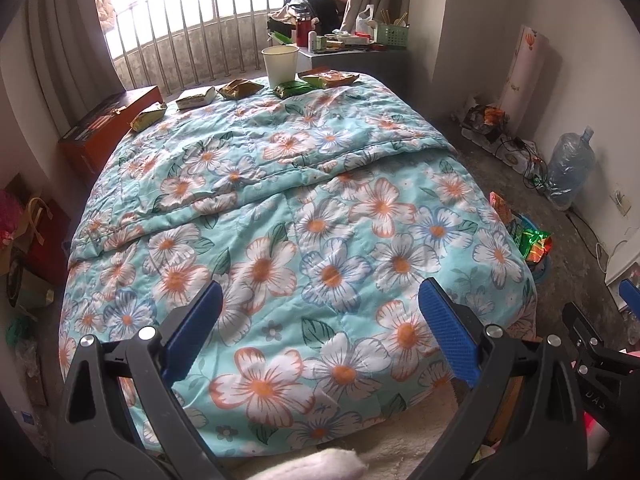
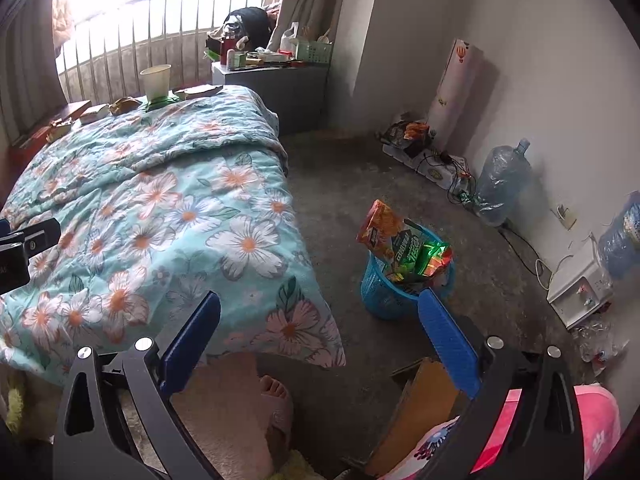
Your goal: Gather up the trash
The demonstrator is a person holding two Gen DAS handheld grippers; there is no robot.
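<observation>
Floral quilt [image 1: 280, 208] carries 5 wrappers [image 1: 240, 89] and 1 paper cup [image 1: 280, 65] at its far edge. Both my left gripper [image 1: 320, 320] and right gripper [image 2: 320, 328] gape empty; 1 blue basket [image 2: 384, 300] brims with packets.

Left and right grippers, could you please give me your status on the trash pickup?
Left gripper open, empty. Right gripper open, empty. Snack wrappers and paper cup at far end of bed. Blue basket already holds wrappers. Path clear.
</observation>
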